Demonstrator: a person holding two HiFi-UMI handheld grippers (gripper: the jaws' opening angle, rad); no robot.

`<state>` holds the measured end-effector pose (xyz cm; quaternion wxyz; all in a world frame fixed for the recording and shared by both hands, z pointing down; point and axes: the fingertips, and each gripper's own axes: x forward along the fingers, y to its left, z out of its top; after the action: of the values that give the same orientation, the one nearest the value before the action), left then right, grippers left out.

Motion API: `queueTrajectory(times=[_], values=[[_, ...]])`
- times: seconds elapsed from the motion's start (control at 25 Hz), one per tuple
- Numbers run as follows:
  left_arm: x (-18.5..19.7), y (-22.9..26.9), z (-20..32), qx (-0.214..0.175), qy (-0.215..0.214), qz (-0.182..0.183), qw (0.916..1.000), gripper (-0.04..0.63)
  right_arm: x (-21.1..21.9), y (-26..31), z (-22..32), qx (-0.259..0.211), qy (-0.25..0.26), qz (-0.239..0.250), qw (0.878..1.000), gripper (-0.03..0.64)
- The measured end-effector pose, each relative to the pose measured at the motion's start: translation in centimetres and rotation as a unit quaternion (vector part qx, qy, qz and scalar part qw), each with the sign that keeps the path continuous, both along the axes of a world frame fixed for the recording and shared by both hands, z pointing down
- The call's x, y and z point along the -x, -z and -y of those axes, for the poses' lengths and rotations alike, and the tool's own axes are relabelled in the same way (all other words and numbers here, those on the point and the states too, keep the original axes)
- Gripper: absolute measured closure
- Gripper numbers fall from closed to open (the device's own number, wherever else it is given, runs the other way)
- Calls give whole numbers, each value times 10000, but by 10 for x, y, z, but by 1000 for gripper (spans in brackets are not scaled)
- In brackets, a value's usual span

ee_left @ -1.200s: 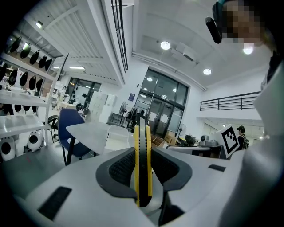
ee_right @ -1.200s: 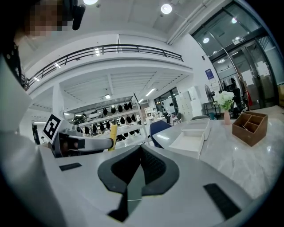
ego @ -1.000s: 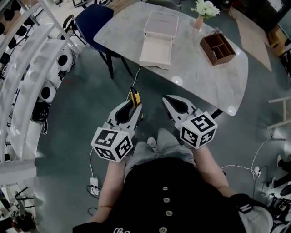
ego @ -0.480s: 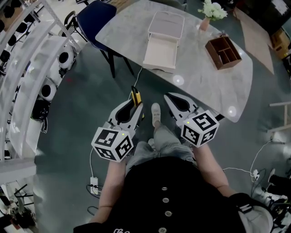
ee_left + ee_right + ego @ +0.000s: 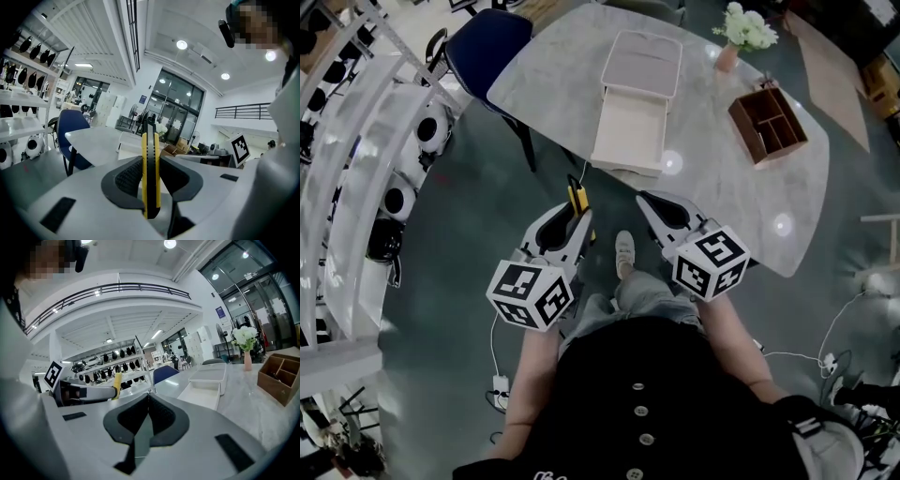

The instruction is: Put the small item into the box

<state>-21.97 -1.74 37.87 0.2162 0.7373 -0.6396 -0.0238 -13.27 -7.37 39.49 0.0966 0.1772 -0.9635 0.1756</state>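
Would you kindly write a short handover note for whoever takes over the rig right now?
Left tool: shut on the yellow-and-black utility knife, which stands upright between the pads.
Right tool: shut, empty.
White box: open on the table ahead; it appears empty.
Done: knife is in hand.
Left: reach the table, set the knife in the box, release.

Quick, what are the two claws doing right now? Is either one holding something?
Left gripper: closed on a slim yellow-and-black utility knife.
Right gripper: closed, holding nothing.
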Motion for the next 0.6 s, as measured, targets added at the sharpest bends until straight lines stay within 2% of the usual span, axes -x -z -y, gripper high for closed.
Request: queueTrajectory(times=[0.36, 0.6], values=[[31, 3, 78, 78, 44, 95, 9999, 469, 36, 9, 78, -3, 133, 101, 9999, 614], [43, 12, 127, 43, -3, 98, 9999, 469, 44, 13, 128, 59, 6, 163, 9998, 614]])
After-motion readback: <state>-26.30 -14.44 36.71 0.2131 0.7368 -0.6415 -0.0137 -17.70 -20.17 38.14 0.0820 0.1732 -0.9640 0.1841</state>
